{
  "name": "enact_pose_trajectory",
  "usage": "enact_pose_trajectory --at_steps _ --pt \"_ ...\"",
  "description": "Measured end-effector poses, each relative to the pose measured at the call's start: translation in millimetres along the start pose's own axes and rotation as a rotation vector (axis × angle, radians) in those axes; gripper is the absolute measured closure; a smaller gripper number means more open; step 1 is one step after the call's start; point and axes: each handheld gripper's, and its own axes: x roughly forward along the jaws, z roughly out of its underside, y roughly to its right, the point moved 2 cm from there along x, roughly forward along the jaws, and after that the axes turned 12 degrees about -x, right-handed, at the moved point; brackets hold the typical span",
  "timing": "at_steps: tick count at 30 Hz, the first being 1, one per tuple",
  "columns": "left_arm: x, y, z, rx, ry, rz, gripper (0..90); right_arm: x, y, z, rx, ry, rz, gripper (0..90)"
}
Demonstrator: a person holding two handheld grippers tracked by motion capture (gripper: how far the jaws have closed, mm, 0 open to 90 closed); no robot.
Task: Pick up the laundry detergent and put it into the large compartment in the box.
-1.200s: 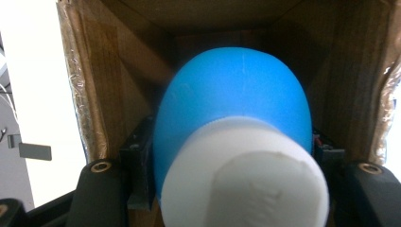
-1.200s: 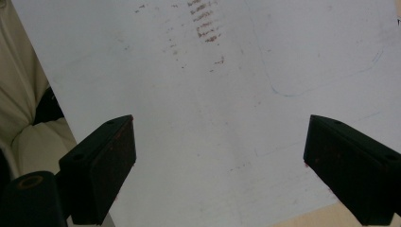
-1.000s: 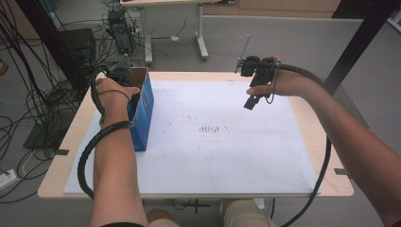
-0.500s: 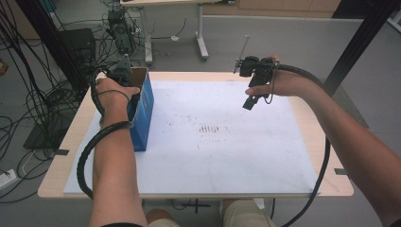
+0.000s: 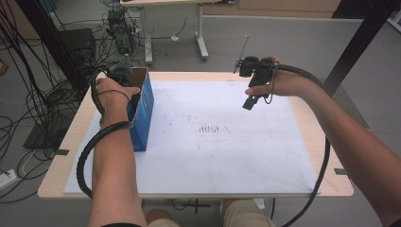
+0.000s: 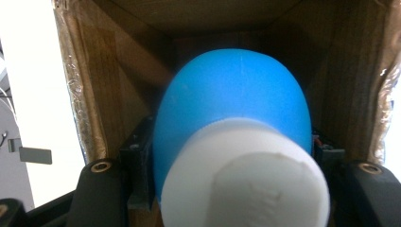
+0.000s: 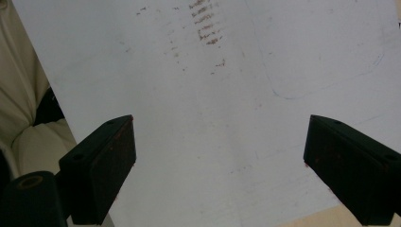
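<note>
A blue rounded object [image 6: 231,94] with a thick white end [image 6: 246,184] sits between the jaws of my left gripper [image 6: 231,165], which is shut on it. The gripper reaches down inside a cardboard box with brown inner walls [image 6: 118,61]. In the high view that box [image 5: 144,113] is blue outside and stands at the table's left side, with my left gripper [image 5: 124,75] at its open top. My right gripper [image 5: 249,103] hangs above the far right of the white sheet [image 5: 213,161]. Its jaws stand open around nothing [image 7: 220,127].
Dark smudges [image 5: 213,128] mark the middle of the sheet. The wooden table edge [image 5: 61,165] frames it. Cables and equipment [image 5: 52,94] lie on the floor at the left. Another table's legs [image 5: 201,42] stand behind, and a black post [image 5: 354,52] rises at the right.
</note>
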Motion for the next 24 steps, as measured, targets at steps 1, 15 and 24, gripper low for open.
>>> enact_pose_trajectory --at_steps 1,15,24 --pt "0.0 0.1 0.0 0.001 0.000 0.000 36.8 0.1 -0.3 0.0 -0.002 0.000 0.001 10.1" --pt "0.1 0.1 -0.3 0.005 0.000 0.001 36.8 -1.4 -0.7 0.4 0.002 0.004 0.005 10.1" --pt "0.3 -0.6 -0.7 0.004 -0.001 0.004 36.7 -1.6 0.1 0.1 -0.001 -0.002 0.005 10.1"
